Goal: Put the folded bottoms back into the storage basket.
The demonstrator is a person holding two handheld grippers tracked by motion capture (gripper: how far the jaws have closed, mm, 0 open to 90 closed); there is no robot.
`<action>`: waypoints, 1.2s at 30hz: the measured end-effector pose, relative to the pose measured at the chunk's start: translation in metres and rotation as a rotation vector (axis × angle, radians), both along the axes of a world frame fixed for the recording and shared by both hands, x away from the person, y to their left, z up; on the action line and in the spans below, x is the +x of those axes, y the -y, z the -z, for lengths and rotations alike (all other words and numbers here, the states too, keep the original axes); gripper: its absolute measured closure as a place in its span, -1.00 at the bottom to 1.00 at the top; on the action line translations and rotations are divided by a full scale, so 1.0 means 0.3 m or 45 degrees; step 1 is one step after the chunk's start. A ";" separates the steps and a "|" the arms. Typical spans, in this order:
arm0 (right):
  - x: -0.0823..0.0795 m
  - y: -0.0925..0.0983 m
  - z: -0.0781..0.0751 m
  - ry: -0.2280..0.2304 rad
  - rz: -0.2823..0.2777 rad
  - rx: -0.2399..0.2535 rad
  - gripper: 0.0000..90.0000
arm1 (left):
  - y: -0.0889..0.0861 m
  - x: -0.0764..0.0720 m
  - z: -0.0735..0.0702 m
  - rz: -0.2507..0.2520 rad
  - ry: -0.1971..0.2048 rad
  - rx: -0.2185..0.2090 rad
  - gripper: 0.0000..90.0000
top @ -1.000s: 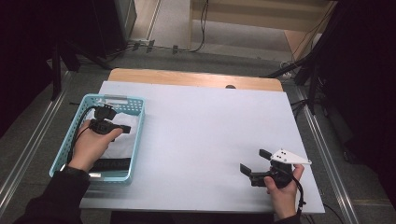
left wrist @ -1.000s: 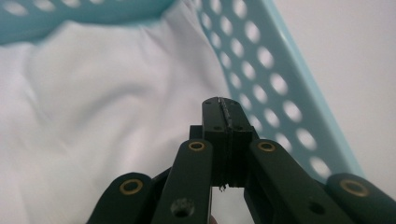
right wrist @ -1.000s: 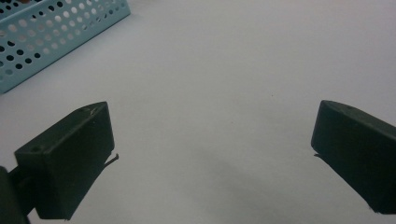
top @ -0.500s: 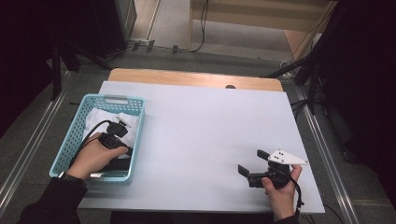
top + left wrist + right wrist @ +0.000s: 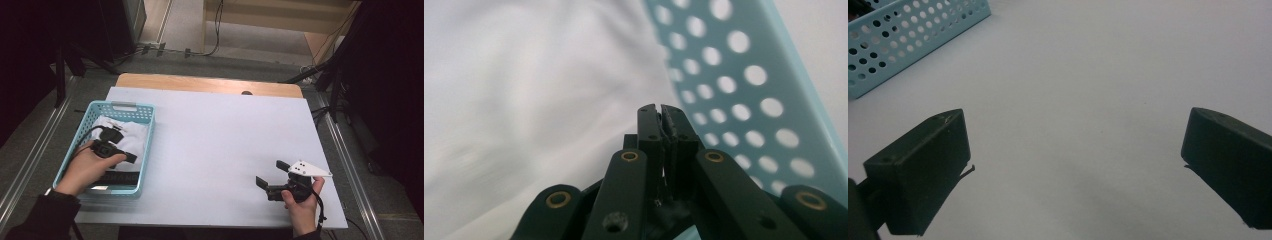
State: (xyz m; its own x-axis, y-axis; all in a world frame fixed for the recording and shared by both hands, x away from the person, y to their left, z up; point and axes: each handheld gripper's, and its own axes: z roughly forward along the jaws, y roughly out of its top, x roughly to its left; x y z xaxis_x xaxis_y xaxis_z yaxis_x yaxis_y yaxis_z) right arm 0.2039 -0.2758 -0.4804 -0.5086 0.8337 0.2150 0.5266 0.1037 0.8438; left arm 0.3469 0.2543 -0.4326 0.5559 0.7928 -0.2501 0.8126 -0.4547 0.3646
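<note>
A light blue perforated basket stands at the left of the table with a white cloth lying in it. My left gripper is inside the basket, low over the cloth's near part. In the left gripper view its jaws are pressed together at the tip, with the white cloth behind them and the basket wall to the right. I see nothing between the jaws. My right gripper rests at the front right of the table, open, and only bare tabletop lies between its jaws.
A dark flat item lies at the near end of the basket. The white table surface stretches between the two hands. A corner of the basket appears far off in the right gripper view. A wooden strip edges the table's far side.
My left hand has drawn the shut gripper from the middle of the basket toward its near end, over the cloth. The right hand and its gripper have stayed put.
</note>
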 end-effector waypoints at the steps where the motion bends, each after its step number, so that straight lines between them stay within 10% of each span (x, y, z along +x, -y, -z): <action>1: 0.000 0.001 0.000 -0.001 0.001 0.000 -1.00 | -0.032 -0.004 -0.014 -0.035 0.019 0.015 1.00; 7: 0.003 0.004 0.002 -0.007 0.005 -0.001 -1.00 | -0.151 -0.036 -0.025 -0.165 0.039 0.152 1.00; 21: 0.004 -0.003 0.000 -0.001 0.001 -0.002 -1.00 | -0.153 -0.035 0.048 -0.185 -0.077 0.426 1.00; 29: -0.004 0.002 -0.007 0.025 0.005 -0.016 -1.00 | -0.164 -0.043 0.050 -0.170 -0.168 0.422 1.00; 36: -0.013 0.023 -0.017 0.050 0.031 -0.016 -1.00 | -0.163 -0.055 0.045 -0.143 -0.128 0.422 1.00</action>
State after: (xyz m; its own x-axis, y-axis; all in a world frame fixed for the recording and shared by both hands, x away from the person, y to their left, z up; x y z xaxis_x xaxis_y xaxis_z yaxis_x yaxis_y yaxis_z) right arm 0.2000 -0.2826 -0.4753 -0.4959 0.8485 0.1848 0.4956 0.1017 0.8626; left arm 0.3304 0.3034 -0.4462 0.4464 0.8946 -0.0186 0.8885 -0.4407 0.1281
